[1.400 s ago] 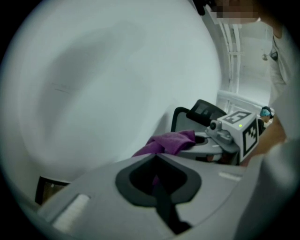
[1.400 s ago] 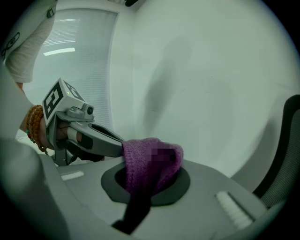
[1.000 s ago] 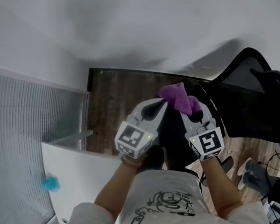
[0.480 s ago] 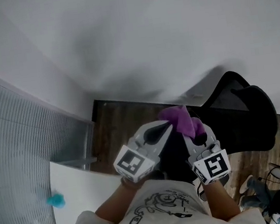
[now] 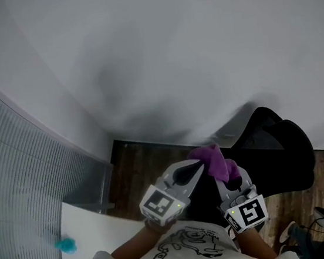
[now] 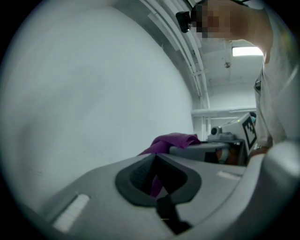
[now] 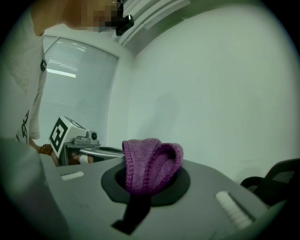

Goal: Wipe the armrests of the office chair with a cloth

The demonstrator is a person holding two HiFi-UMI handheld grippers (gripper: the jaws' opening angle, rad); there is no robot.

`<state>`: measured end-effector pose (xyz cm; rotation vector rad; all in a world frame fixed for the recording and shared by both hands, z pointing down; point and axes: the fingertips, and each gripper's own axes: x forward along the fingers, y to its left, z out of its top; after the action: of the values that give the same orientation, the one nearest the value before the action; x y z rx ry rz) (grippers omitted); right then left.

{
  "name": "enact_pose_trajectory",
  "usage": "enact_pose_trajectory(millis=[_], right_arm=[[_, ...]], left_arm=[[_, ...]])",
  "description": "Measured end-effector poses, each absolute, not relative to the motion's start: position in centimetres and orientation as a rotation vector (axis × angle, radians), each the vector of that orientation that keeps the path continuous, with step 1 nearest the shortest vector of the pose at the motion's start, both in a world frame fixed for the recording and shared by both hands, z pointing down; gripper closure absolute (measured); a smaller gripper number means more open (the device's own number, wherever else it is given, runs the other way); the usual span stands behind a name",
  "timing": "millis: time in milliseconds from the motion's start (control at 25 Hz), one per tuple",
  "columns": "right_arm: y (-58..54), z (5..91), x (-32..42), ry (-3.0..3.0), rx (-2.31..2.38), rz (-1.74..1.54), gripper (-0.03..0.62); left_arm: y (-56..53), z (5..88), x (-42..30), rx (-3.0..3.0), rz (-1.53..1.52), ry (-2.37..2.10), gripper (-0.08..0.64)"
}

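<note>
Held side by side before a white wall [image 5: 158,55], the right gripper [image 5: 221,174] clamps a bunched purple cloth [image 5: 212,157] between its 2 jaws, while the left gripper [image 5: 194,168] is closed on nothing. The black office chair [image 5: 283,151] stands just right, apart from the cloth.

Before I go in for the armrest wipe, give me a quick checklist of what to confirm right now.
1. Cloth gripped: ok. The right gripper has its jaws shut on the purple cloth.
2. Left gripper free: cannot tell. Its jaws are together beside the cloth, and a purple strip shows in their gap.
3. Chair in sight: ok. It is the black shape at the right of the head view.
4. Armrest located: cannot tell. The chair is too dark to pick one out.
5. Cloth on the chair: not ok. It is held up in front of the wall.
</note>
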<state>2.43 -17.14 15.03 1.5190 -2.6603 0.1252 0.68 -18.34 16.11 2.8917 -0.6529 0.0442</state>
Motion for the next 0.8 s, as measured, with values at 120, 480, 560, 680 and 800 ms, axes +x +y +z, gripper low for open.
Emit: enact_pose_trajectory(millis=[120,480,560,680,800], right_arm=[[-17.34,14.44,2.64,-2.670,1.532,0.115,0.566],[-17.94,14.40,3.04,-2.673,1.537,0.112,0.566],[-18.03,14.24,3.09,-2.674,1.535,0.112,0.566],[-18.02,13.85,2.83,-2.679,1.530,0.111,0.566],[-17.95,13.92,2.66,-2.683,1.529,0.109,0.566]], left_arm=[[-18.56,15.66,0.89,2.894,0.037,-0.646,0.560],[-18.96,15.67,1.01,2.884,0.039,-0.639,0.560],[-19.07,15.57,0.95,2.881,0.040,-0.645,0.560],[-19.01,15.26,0.58,2.881,0.043,-0.654,0.560],[-18.92,15.41,0.38,2.886,0.042,-0.657,0.560]])
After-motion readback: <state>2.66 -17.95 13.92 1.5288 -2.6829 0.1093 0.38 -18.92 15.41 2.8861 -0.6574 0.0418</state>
